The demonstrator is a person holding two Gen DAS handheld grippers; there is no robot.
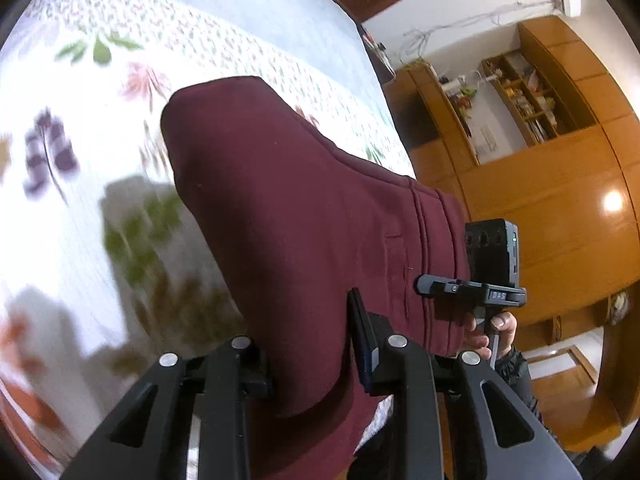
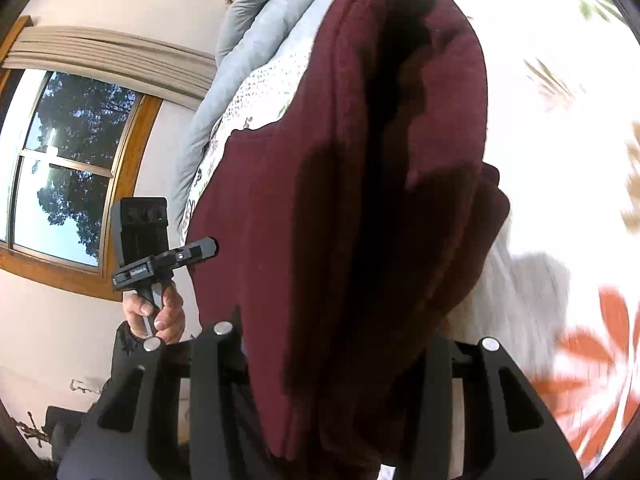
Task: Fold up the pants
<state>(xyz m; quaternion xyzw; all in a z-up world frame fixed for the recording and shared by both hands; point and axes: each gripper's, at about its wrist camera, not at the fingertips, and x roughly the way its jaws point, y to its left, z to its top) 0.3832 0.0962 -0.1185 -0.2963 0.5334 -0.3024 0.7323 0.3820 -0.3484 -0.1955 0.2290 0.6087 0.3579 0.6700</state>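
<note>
1. Maroon fleece fills the middle of the left wrist view: the pants (image 1: 288,216) hang lifted over the bed (image 1: 80,128), a fold of cloth running down between the fingers of the left gripper (image 1: 316,360), which are clamped on it.
2. Only this view shows the stitched waistband at the right edge of the cloth, and just beyond it the right gripper (image 1: 472,288) seen from the front, with the hand (image 1: 492,332) that holds its grip.
3. Only here too: the wooden wardrobe (image 1: 560,208) with open shelves, and the purple and green leaf print of the sheet (image 1: 48,152), blurred.
4. In the right wrist view the pants (image 2: 360,200) rise as a tall dark hump, deeply shadowed down the centre, and pass down between the fingers of the right gripper (image 2: 340,360), which grip the cloth.
5. This view alone shows the window (image 2: 60,160) with trees outside, a grey quilt (image 2: 256,20) bunched on the bed, and orange flowers on the sheet (image 2: 592,352).
6. It also shows the left gripper (image 2: 160,256) from the front, held in a hand (image 2: 156,312) beside the cloth.
</note>
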